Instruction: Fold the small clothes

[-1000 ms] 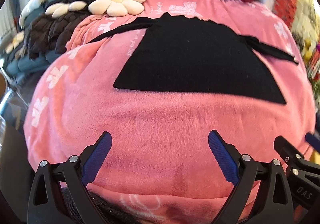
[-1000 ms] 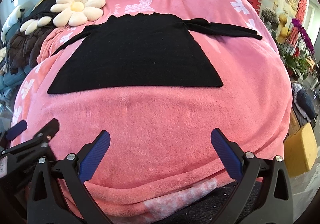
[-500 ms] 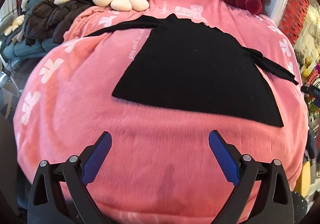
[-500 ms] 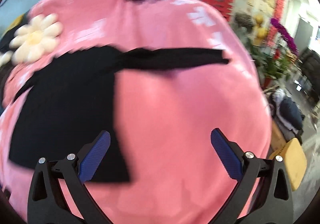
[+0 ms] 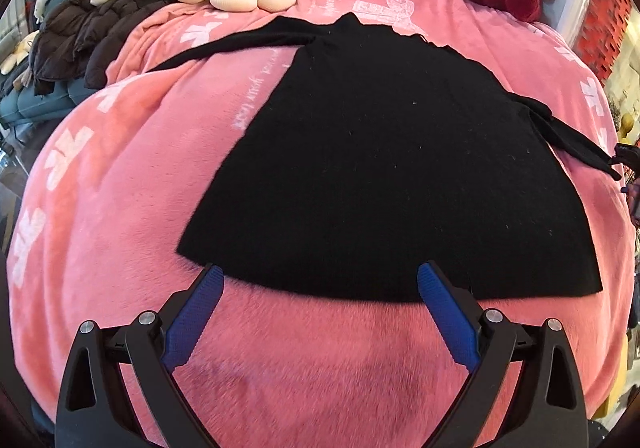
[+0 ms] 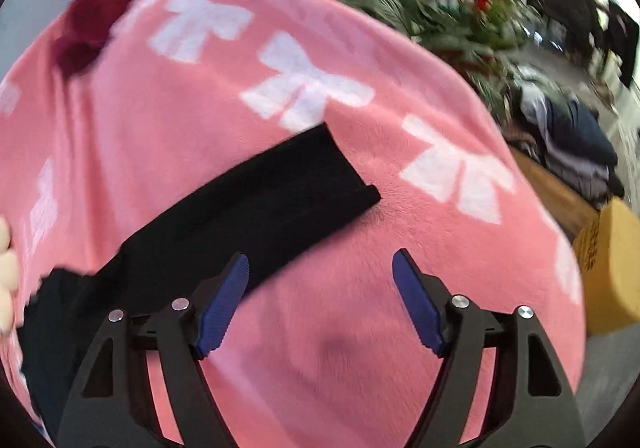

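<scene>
Right hand-held gripper, jaws apart, nearest the black top's sleeve, which extends up-right from its left fingertip.

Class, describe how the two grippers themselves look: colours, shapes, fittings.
The left gripper and right gripper look alike: black angular frames with triangular cut-outs, silver round bolts at the joints, and blue ribbed pads inside each finger. No cables or markings are visible.

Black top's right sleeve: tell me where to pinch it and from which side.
Grip the right sleeve at its cuff, the square free end lying flat on the pink blanket. Bring the right hand-held gripper, now open beside the sleeve, in from the cuff's outer end. One finger probably has to slide under the edge, since the fabric lies flat.
</scene>
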A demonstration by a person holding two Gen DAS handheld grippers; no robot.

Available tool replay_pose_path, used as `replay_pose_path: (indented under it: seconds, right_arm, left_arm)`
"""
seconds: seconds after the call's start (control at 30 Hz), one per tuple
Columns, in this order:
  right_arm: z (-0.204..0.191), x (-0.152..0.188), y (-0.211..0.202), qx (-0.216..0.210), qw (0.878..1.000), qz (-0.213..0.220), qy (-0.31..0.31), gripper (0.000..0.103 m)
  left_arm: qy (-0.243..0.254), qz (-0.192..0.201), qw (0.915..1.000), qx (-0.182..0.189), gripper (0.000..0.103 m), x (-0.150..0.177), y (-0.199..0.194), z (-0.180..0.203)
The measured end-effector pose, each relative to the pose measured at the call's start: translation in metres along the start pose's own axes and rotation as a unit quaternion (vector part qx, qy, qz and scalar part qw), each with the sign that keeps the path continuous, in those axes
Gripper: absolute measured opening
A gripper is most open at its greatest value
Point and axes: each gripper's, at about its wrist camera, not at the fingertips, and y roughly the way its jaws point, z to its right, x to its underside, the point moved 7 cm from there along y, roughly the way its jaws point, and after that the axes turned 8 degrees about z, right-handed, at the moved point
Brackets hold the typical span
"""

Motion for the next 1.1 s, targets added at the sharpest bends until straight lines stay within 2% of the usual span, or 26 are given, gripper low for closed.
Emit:
replay_pose_path:
  seconds: [0.03,0.1,0.13,0.17,0.23,0.3,0.4,0.5,0.6,0.7,0.8,0.9,0.93,1.0,1.03,1.07,1.1]
  right_arm:
    - [0.0,-0.003,0.006,0.004,1.0,0.003,0.003,0.072]
    - [-0.006,-0.008,0.01,-0.006,1.0,0.017,0.003,0.046]
    - [-0.011,-0.011,0.008,-0.02,1.0,0.022,0.007,0.011]
    - [-0.019,-0.016,0.001,-0.044,0.998,0.03,0.019,0.002]
    - [-0.041,-0.03,-0.022,-0.1,0.992,0.065,0.029,0.002]
    - [-0.082,-0.042,-0.048,-0.171,0.981,0.084,0.029,0.002]
    - [-0.16,-0.043,-0.095,-0.278,0.956,0.09,0.0,0.002]
    - [-0.256,-0.015,-0.134,-0.369,0.926,0.061,-0.049,0.002]
    - [-0.344,0.043,-0.162,-0.428,0.897,0.016,-0.106,0.002]
    - [-0.418,0.123,-0.17,-0.446,0.875,-0.028,-0.186,0.002]
    - [-0.46,0.204,-0.157,-0.425,0.862,-0.083,-0.264,0.004]
    - [-0.466,0.273,-0.142,-0.367,0.856,-0.103,-0.35,0.007]
    - [-0.459,0.282,-0.145,-0.362,0.854,-0.096,-0.362,0.007]
    - [-0.438,0.277,-0.156,-0.372,0.856,-0.079,-0.351,0.01]
    - [-0.422,0.267,-0.16,-0.369,0.863,-0.065,-0.339,0.031]
    - [-0.412,0.263,-0.158,-0.357,0.873,-0.047,-0.328,0.056]
    - [-0.388,0.242,-0.158,-0.34,0.89,-0.014,-0.305,0.06]
  left_arm:
    - [0.0,-0.001,1.0,0.001,0.096,0.001,0.004,0.001]
    - [0.002,-0.003,1.0,0.0,0.096,0.002,0.009,0.001]
    - [0.003,-0.004,1.0,0.0,0.096,0.004,0.011,0.0]
    - [0.005,-0.003,1.0,0.0,0.096,0.005,0.013,-0.001]
    - [0.012,0.002,0.9999,0.0,0.096,0.007,0.014,-0.001]
    - [0.021,0.01,0.9997,0.002,0.096,0.01,0.013,-0.001]
    - [0.028,0.017,0.9994,0.003,0.097,0.012,0.013,0.001]
    - [0.024,0.02,0.9995,0.009,0.098,0.011,0.013,0.0]
    - [0.021,0.023,0.9994,0.014,0.098,0.01,0.012,-0.001]
    - [0.021,0.025,0.9993,0.018,0.098,0.011,0.011,-0.002]
    - [0.018,0.027,0.9992,0.023,0.098,0.011,0.012,-0.003]
    - [0.014,0.029,0.9991,0.028,0.098,0.011,0.012,-0.004]
    - [0.012,0.03,0.999,0.03,0.098,0.011,0.012,-0.004]
    - [0.01,0.031,0.9989,0.033,0.098,0.011,0.012,-0.005]
    - [0.007,0.031,0.9988,0.036,0.098,0.01,0.013,-0.006]
    - [0.004,0.032,0.9987,0.039,0.098,0.009,0.013,-0.006]
    - [0.0,0.032,0.9986,0.042,0.098,0.008,0.013,-0.007]
